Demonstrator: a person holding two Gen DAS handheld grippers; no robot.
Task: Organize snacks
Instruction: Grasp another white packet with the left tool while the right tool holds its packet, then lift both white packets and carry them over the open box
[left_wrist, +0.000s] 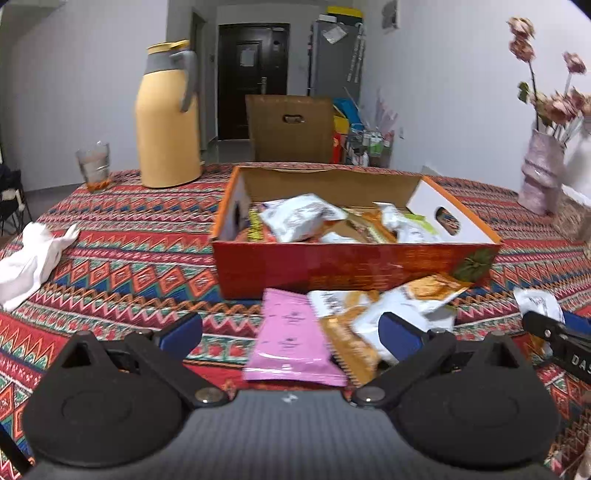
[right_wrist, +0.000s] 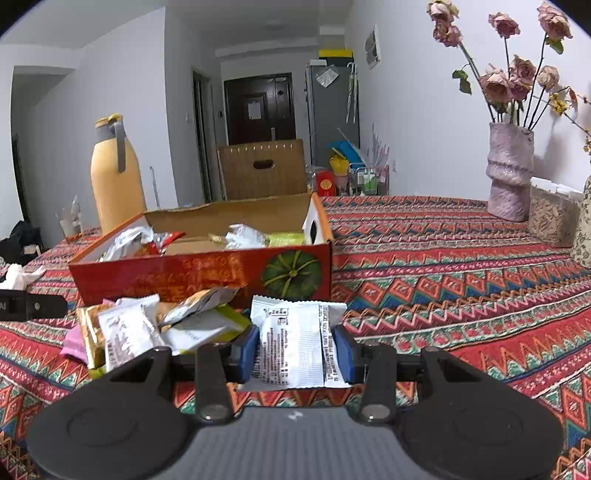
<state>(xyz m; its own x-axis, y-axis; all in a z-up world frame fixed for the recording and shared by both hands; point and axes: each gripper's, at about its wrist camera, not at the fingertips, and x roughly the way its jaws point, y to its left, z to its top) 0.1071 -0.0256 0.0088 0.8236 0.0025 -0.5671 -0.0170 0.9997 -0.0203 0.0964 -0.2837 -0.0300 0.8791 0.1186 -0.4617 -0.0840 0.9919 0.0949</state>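
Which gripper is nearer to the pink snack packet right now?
Left. The left gripper hovers open directly over the pink snack packet; the right gripper holds a white packet farther right.

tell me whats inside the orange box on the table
The orange box holds a loose heap of snack packets: white ones on top, with green, yellow and red wrappers showing between them. Whatever lies beneath that heap, and the box floor behind the front wall, is covered.

My right gripper (right_wrist: 295, 349) clamps a snack packet (right_wrist: 295, 343) above the table (right_wrist: 461, 258). The box (right_wrist: 207, 273) sits behind it; loose packets (right_wrist: 155, 328) lie left; the vase (right_wrist: 509, 173) stands at the far right edge.
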